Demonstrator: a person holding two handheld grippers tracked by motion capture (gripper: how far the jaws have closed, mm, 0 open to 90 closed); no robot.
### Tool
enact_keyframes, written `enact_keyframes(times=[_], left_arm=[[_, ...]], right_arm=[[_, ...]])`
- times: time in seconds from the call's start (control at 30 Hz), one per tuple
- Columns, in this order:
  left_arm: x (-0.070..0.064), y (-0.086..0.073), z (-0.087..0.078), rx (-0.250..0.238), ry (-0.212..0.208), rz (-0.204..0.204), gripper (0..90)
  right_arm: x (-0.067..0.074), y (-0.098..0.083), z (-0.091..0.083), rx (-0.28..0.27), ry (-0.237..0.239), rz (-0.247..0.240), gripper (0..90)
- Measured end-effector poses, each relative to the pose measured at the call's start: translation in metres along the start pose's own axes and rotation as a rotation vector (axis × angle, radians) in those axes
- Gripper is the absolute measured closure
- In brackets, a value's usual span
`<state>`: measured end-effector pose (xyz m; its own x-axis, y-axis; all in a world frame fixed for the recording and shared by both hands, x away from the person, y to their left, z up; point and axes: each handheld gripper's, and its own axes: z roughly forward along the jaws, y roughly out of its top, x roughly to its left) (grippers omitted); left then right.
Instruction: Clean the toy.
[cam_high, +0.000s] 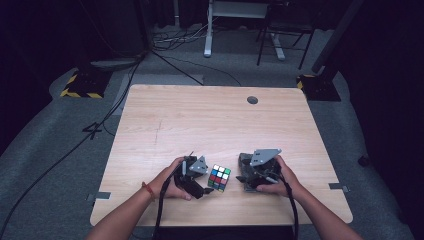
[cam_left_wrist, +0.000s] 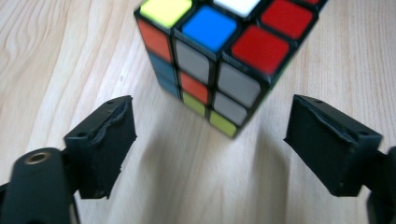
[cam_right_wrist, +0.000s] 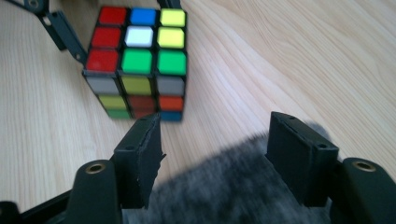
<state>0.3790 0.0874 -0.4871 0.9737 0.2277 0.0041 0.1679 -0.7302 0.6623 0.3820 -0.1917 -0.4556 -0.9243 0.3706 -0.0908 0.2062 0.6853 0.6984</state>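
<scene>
My left gripper, jaws wide apart, faces the cube standing free on the table between my hands, while my right gripper straddles grey fur, jaws apart; closing off-centre on a corner could likely spin the cube away.

- I see a light wooden table, rectangular with rounded corners, standing on grey floor.
- A round dark cable hole sits near its far edge, right of centre.
- A colour cube rests on the surface near the near edge, about mid-width.
- A grey fuzzy cloth lies right of the cube, near that same edge.
</scene>
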Motion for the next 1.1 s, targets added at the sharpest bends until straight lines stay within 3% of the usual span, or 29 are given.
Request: enact_keyframes(times=[0.13,0.3,0.43,0.6,0.67,0.87,1.1], left_arm=[[0.005,0.013,0.012,-0.002,-0.021,0.024,15.5],[0.005,0.022,0.026,0.004,-0.033,0.051,15.9],[0.004,0.026,0.032,-0.006,-0.071,0.042,16.8],[0.003,0.026,0.033,0.001,-0.064,0.048,24.6],[0.002,0.024,0.032,-0.001,-0.046,0.059,31.1],[0.002,0.020,0.032,-0.024,-0.047,0.036,33.4],[0.001,0.020,0.030,-0.022,-0.044,0.046,33.8]], right_arm=[[-0.017,-0.015,-0.009,0.036,-0.023,0.055,34.7],[-0.029,-0.036,-0.008,0.097,-0.029,0.098,32.5],[-0.035,-0.046,-0.007,0.101,-0.014,0.138,31.9],[-0.035,-0.051,-0.003,0.096,-0.004,0.166,33.6],[-0.034,-0.053,-0.004,0.087,-0.006,0.180,38.0],[-0.024,-0.051,-0.007,0.083,0.034,0.134,69.5],[-0.024,-0.052,-0.009,0.058,0.055,0.107,77.5]])
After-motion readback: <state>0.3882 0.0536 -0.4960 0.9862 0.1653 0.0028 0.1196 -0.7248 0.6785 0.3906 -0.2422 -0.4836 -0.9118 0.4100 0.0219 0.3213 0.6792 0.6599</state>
